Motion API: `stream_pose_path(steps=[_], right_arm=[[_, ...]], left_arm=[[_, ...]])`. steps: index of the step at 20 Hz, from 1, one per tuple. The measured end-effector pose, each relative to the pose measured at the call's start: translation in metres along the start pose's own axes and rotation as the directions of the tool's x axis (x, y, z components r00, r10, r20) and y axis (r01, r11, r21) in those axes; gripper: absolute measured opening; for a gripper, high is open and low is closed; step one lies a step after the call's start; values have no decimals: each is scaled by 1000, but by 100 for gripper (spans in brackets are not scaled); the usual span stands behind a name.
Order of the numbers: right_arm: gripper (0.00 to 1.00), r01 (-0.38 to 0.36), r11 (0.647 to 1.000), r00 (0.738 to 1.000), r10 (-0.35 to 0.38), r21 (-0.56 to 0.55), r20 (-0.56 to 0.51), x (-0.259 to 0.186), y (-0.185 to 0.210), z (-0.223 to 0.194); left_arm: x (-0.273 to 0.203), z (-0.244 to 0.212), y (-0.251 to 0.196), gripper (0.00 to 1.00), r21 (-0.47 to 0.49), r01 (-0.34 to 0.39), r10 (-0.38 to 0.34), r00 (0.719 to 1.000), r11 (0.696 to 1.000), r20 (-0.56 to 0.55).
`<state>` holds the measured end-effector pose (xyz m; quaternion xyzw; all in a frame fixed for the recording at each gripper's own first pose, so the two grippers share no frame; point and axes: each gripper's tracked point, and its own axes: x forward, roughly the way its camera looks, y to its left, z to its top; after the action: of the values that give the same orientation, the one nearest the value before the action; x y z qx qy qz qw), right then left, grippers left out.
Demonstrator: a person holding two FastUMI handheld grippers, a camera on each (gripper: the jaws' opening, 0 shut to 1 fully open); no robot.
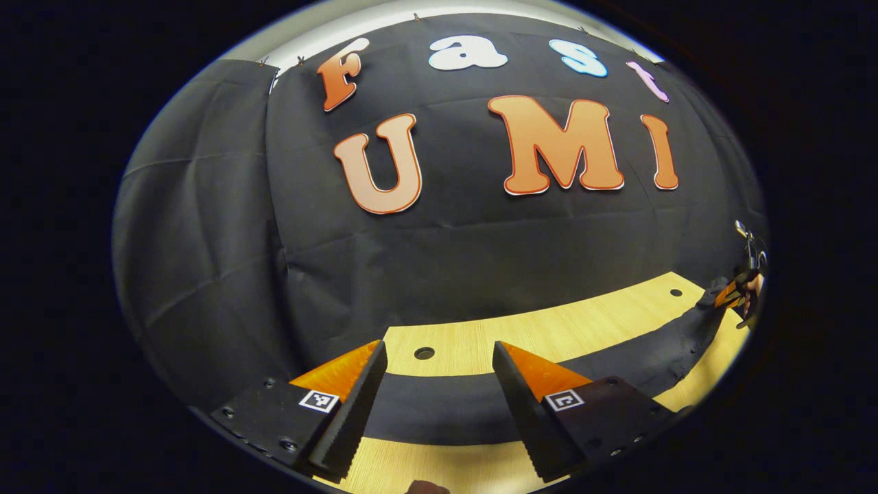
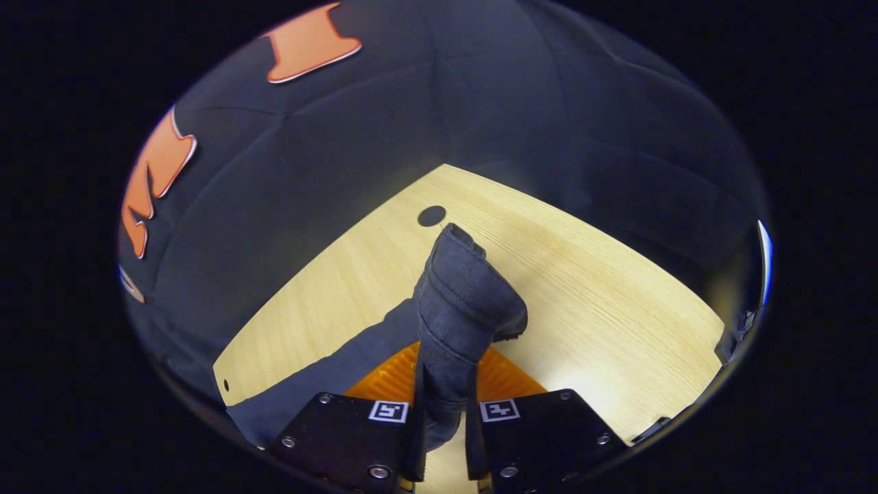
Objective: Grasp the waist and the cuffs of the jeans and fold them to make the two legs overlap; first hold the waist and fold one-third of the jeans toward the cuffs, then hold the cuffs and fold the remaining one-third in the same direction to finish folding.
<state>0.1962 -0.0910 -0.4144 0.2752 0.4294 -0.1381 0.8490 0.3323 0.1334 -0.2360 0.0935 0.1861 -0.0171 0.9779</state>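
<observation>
Dark jeans (image 1: 453,412) lie as a long band across the wooden table (image 1: 549,333) in the left gripper view. My left gripper (image 1: 439,405) is open above that band, one finger on each side, nothing pinched between them. At the far right of that view the other gripper (image 1: 737,295) holds the jeans' end. In the right gripper view my right gripper (image 2: 446,418) is shut on a bunched end of the jeans (image 2: 463,309), which stands up from between the fingers; the remaining cloth trails off to the lower left.
The table (image 2: 597,302) has round holes (image 1: 424,353) (image 2: 431,215) in its top. The black booth wall (image 1: 425,254) stands right behind the table. A fingertip of a hand (image 1: 425,488) shows at the bottom of the left gripper view.
</observation>
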Motion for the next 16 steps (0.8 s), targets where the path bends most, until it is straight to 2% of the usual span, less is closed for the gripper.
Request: stream_pose_path(steps=[4,7,11,12,16], right_arm=[[23,-84,994,996,87,-67,37,1,7,6],[24,-130,979,988,140,-159,59,2,11,12],[24,-203,947,975,218,-247,36,5,16,15],[24,-221,939,971,237,-264,27,7,17,16],[23,-281,905,956,292,-320,-15,11,25,26]], left_arm=[[-6,-5,8,93,2,-11,11,1000,1000,7],[-8,-14,14,93,3,-17,17,1000,1000,0],[-13,-27,25,93,-5,-28,28,999,1000,-17],[-14,-29,30,95,-8,-31,31,999,999,-23],[-14,-43,51,93,-29,-62,61,997,998,-46]])
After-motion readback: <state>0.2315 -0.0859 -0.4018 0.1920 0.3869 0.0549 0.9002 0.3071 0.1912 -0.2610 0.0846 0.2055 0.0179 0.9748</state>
